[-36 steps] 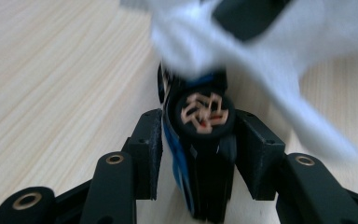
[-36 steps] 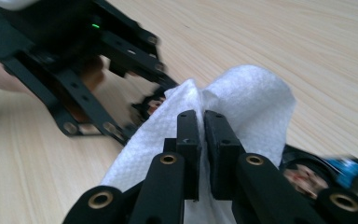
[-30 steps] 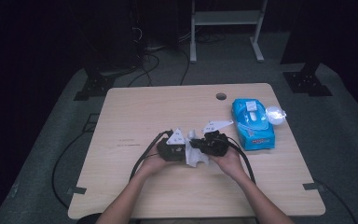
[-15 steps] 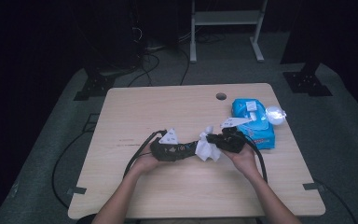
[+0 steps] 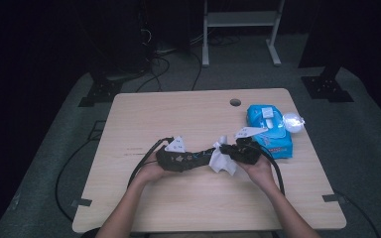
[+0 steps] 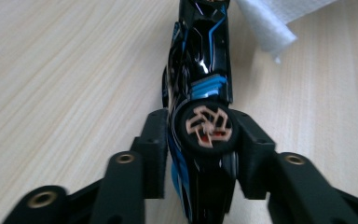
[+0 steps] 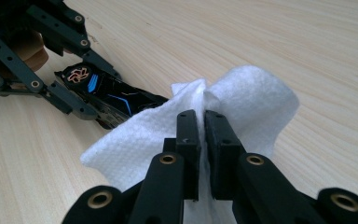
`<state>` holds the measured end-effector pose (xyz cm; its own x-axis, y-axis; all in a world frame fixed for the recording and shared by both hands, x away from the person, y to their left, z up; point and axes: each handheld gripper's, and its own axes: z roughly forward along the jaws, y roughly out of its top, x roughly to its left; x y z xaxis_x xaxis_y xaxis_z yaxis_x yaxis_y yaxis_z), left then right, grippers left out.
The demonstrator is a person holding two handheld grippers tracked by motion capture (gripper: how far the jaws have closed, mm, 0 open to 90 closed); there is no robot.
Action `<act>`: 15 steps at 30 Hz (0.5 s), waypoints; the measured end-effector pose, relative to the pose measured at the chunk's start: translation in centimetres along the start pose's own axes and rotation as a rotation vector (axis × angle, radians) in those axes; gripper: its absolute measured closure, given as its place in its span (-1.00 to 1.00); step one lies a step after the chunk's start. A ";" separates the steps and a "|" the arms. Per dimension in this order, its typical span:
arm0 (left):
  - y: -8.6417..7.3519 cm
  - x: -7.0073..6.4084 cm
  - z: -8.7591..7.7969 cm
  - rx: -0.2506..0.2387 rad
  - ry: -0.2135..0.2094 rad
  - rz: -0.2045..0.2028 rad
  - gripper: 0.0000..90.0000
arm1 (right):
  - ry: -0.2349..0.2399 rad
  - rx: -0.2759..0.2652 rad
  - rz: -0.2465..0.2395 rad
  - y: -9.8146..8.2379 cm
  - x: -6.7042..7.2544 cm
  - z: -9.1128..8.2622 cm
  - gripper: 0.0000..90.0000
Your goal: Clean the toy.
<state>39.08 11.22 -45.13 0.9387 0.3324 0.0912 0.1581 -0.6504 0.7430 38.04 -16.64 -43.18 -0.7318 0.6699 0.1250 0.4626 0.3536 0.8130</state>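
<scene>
A black toy car with blue stripes and an orange-spoked wheel lies between the jaws of my left gripper. Those jaws have just been opening, and the pads now stand close on either side of the car. In the high view the left gripper points right at mid-table. My right gripper is shut on a bunched white wipe, which hangs over the nose of the car. Seen from above, the right gripper holds the wipe just right of the car.
A blue pack of wipes lies on the wooden table at the right, with a small clear object beside it. A cable hole is near the far edge. Cables trail from both grippers.
The two hands were pressed together around the wipe; the right hand has since moved right with the wipe. The left hand stayed in place.
</scene>
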 end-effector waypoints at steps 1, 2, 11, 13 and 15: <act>0.3 -0.1 0.2 -0.003 0.015 -0.013 0.16 | 0.003 0.000 0.001 0.0 0.0 0.0 0.86; 0.4 -0.1 0.3 -0.004 0.015 -0.009 0.10 | 0.008 -0.005 -0.004 0.1 0.1 -0.1 0.86; 0.7 -0.5 0.7 -0.002 0.010 0.027 0.37 | 0.064 -0.032 -0.043 1.1 2.0 0.3 0.86; 0.6 -0.3 0.2 -0.010 0.008 0.020 0.41 | 0.058 -0.029 -0.039 1.1 1.9 0.4 0.86; 0.3 -0.1 -0.3 -0.011 0.002 0.026 0.42 | 0.056 -0.035 -0.025 0.9 1.6 0.1 0.86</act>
<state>38.96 11.14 -44.71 0.9416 0.3174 0.1120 0.1306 -0.6511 0.7476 37.38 -15.17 -42.31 -0.7702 0.6232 0.1358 0.4273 0.3461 0.8352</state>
